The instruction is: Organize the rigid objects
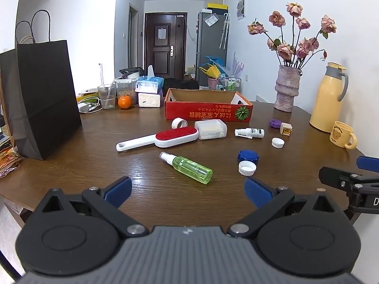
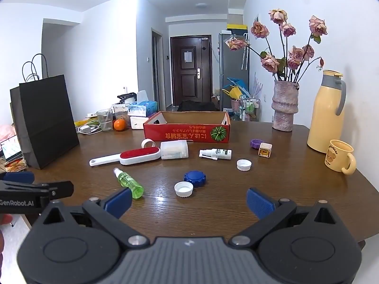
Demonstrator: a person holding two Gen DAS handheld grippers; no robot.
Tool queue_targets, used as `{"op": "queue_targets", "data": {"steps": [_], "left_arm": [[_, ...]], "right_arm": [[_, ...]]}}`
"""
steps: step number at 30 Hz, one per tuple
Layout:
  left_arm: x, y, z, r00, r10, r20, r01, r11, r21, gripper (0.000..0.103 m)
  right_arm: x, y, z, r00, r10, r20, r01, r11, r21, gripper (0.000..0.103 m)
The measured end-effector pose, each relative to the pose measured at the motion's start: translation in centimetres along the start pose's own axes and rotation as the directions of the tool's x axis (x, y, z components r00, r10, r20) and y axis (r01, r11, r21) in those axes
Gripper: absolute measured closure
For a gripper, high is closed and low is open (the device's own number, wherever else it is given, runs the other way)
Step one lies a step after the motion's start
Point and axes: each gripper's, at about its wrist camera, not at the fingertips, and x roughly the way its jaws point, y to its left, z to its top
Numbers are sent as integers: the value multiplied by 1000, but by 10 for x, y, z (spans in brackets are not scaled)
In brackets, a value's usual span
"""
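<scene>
Just ahead of your left claw (image 1: 188, 193), spread wide and empty, the green spray bottle (image 1: 189, 168) lies flat on the table (image 1: 94, 146), long axis slanting, cap far-left, base near-right; your right claw (image 2: 189, 203), equally spread, sits farther off beside it.

Lint brush (image 1: 163, 137) before box (image 1: 208, 108), spray bottle (image 1: 189, 166) nearer, vase (image 1: 286, 90) right
</scene>
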Motion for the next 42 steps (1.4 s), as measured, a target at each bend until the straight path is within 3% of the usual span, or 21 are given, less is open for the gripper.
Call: {"op": "queue_targets", "data": {"steps": [42], "left_arm": [[-10, 0, 1, 999, -8, 40, 8, 1000, -1, 0]], "right_arm": [[-6, 0, -1, 1000, -4, 21, 4, 1000, 0, 0]]}}
